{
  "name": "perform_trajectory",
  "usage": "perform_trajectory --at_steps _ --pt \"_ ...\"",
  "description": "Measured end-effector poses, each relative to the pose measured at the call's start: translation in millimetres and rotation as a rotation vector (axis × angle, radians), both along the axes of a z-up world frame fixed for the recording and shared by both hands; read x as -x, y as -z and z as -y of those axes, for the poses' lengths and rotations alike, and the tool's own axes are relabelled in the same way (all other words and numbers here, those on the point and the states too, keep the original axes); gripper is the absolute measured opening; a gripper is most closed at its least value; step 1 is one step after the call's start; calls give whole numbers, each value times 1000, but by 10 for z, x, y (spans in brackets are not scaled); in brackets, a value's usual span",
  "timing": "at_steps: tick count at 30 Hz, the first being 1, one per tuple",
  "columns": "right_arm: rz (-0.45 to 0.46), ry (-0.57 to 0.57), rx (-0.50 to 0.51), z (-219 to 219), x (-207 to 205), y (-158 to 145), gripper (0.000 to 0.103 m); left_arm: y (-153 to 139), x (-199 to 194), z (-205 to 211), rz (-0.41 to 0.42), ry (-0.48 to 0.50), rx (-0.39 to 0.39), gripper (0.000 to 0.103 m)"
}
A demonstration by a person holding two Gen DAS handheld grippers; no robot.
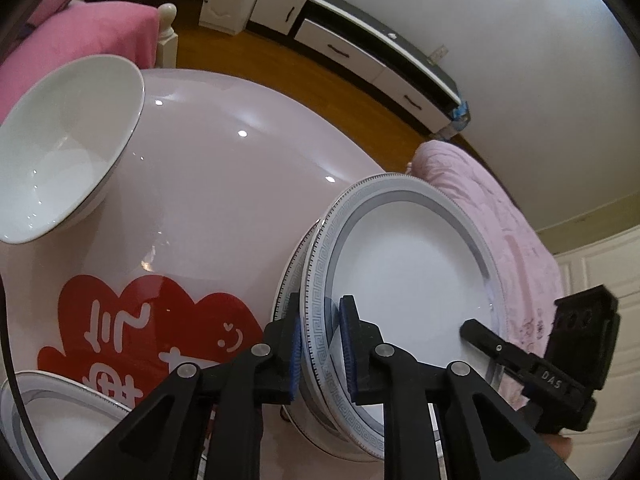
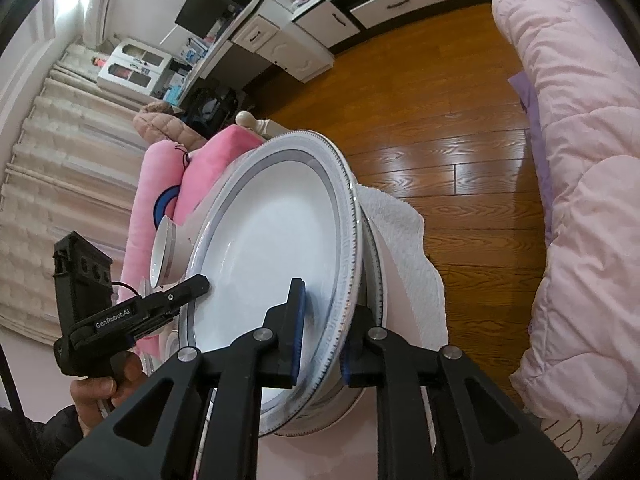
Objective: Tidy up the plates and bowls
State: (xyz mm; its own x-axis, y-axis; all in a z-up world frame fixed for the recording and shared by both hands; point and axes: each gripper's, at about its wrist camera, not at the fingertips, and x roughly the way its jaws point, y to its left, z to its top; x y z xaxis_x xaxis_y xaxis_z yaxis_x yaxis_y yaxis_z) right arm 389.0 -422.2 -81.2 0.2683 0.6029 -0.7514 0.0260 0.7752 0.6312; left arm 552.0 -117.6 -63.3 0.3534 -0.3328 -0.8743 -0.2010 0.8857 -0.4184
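A white plate [image 1: 408, 272] [image 2: 272, 248] with a grey key-pattern rim lies on top of a second matching plate [image 1: 287, 280] [image 2: 378, 264], slightly off-centre from it. My left gripper [image 1: 320, 312] straddles the top plate's near rim, one blue pad under it and one above, with slim gaps showing. On the opposite rim my right gripper [image 2: 326, 304] straddles it the same way, pads just off the china. Each gripper shows in the other's view at the plate's far side. A deep white bowl [image 1: 60, 148] [image 2: 164, 248] stands at the table's far left. A third patterned plate [image 1: 60, 412] lies near left.
The table [image 1: 220, 184] is glossy pale pink with a red heart sticker [image 1: 140, 320]. A white towel [image 2: 404, 232] hangs off the table's edge beside the stack. A pink quilt [image 2: 580, 160] lies on the right, pink cushions [image 1: 80, 40] at the far left, wooden floor [image 2: 440, 100] beyond.
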Motion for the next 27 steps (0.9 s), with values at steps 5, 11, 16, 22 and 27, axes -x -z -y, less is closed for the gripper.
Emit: perform_trajectory --at_steps 5,11,16,22,27 --pt "-13 -37 48 -74 11 -23 20 -64 40 187 2 12 -43 27" --pt "-24 -41 58 -93 75 -38 26 -124 102 311 6 13 -73 33" --pt "-27 -58 74 -157 43 -89 46 -161 120 510 21 22 -154 56" --pt "-29 -41 54 -169 48 -121 64 -87 186 673 -2 16 -143 56" --pt "-44 -34 83 -174 70 -164 66 -110 191 670 -13 5 -143 56"
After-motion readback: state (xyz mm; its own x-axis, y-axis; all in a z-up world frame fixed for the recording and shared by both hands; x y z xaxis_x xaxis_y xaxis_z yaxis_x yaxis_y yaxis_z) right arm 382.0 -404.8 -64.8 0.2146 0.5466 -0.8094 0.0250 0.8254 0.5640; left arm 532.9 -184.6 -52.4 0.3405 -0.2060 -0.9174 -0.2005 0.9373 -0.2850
